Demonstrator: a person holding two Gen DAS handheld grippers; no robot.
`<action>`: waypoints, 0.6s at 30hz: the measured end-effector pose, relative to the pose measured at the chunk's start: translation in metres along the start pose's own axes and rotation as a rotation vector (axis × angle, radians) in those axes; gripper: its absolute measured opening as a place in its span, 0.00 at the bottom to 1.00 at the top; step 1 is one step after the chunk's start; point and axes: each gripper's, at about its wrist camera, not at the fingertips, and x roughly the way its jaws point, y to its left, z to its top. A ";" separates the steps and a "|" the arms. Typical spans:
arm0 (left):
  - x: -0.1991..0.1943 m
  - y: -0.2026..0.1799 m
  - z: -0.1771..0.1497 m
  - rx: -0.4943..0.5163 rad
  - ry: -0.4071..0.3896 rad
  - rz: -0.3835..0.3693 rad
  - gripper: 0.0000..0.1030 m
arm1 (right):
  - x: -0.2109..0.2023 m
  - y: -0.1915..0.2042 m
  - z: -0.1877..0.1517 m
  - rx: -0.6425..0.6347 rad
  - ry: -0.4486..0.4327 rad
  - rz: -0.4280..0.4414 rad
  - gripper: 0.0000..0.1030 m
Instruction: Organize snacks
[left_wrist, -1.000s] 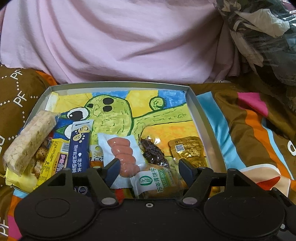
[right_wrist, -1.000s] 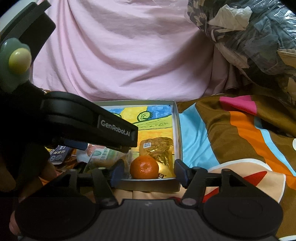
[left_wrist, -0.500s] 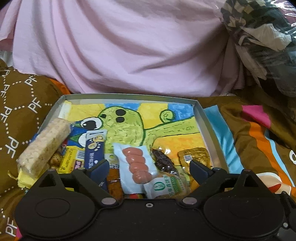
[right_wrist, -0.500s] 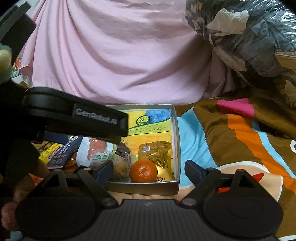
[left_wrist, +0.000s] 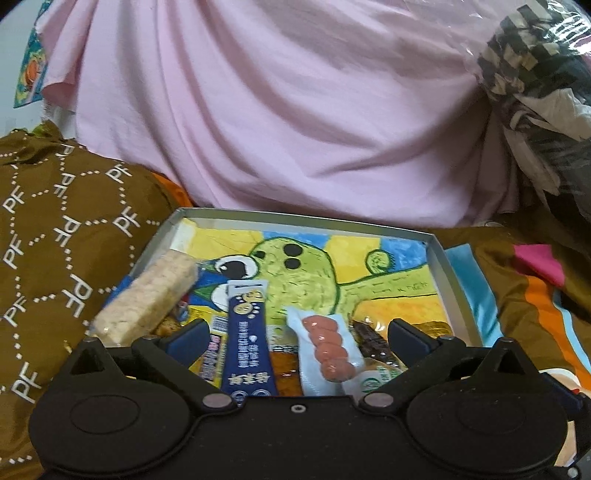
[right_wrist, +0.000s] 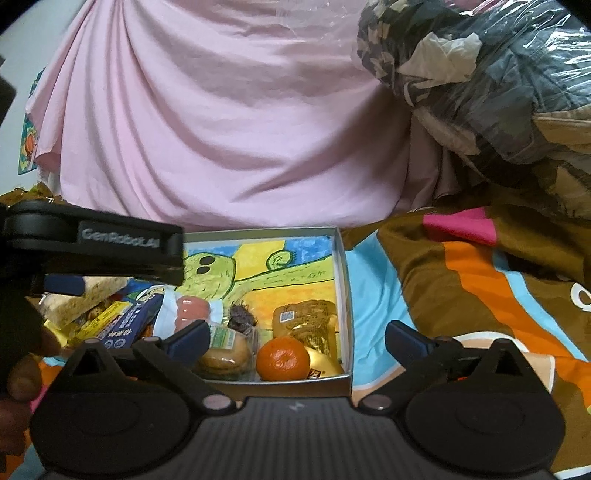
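Snacks are seen packed in a tray (left_wrist: 454, 280) as the left claw (left_wrist: 295, 334) and right claw (right_wrist: 293, 336), jaws just spread wide, are held empty above them.

Support surface: brown patterned bedspread (right_wrist: 461, 280) with orange, pink and blue stripes — soft, rumpled. Directly on it: shallow grey tray (right_wrist: 341, 266), cartoon-printed base; pink sheet (left_wrist: 295, 122) heaped behind the tray; plastic-wrapped bundle (right_wrist: 491, 74) — far right.

Glossy plastic snack wrappers (left_wrist: 325, 350); matt cardboard box (left_wrist: 452, 284).
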 end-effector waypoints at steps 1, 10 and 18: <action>-0.001 0.001 0.000 0.000 -0.003 0.005 0.99 | 0.000 0.000 0.000 0.002 -0.003 -0.001 1.00; -0.013 0.014 -0.001 0.007 -0.023 0.055 0.99 | -0.005 -0.001 0.003 0.016 -0.031 -0.005 1.00; -0.023 0.024 -0.004 0.006 -0.033 0.090 0.99 | -0.007 0.001 0.003 0.027 -0.031 0.005 1.00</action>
